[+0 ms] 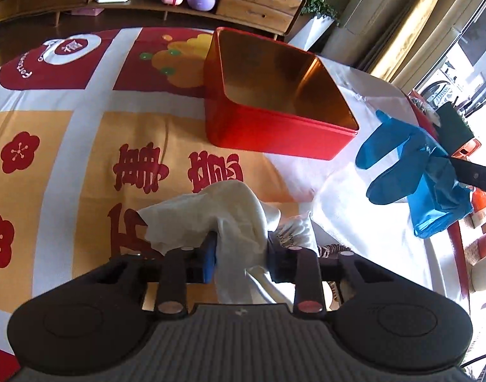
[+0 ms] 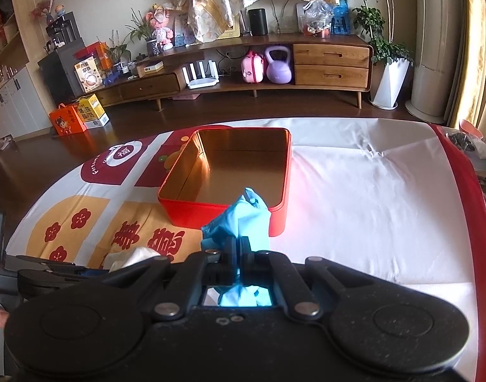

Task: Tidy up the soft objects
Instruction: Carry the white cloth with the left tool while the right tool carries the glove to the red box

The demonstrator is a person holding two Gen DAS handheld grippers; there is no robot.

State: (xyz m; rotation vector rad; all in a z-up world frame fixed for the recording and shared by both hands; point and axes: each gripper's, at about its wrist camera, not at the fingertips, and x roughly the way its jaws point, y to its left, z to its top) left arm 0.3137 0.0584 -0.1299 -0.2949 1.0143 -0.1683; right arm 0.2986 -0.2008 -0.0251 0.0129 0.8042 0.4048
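The left gripper [image 1: 241,248] is clamped on a cream-white cloth [image 1: 233,210], which bunches up between its blue-padded fingers [image 1: 209,254] and drapes down over the patterned tablecloth [image 1: 67,159]. Its jaws stand only narrowly apart, with the fabric filling the gap. The right gripper [image 2: 237,248] is pinched fully closed on a blue rubber glove [image 2: 239,219], whose crumpled body rises above the fingertips; in the left wrist view the same glove hangs with its fingers pointing toward the tin. The red tin [image 1: 275,127], open with a bare gold interior, sits on the tablecloth just beyond both grippers. A second pale piece, with what may be printed lettering, lies beside the cloth, though it is too blurred to identify
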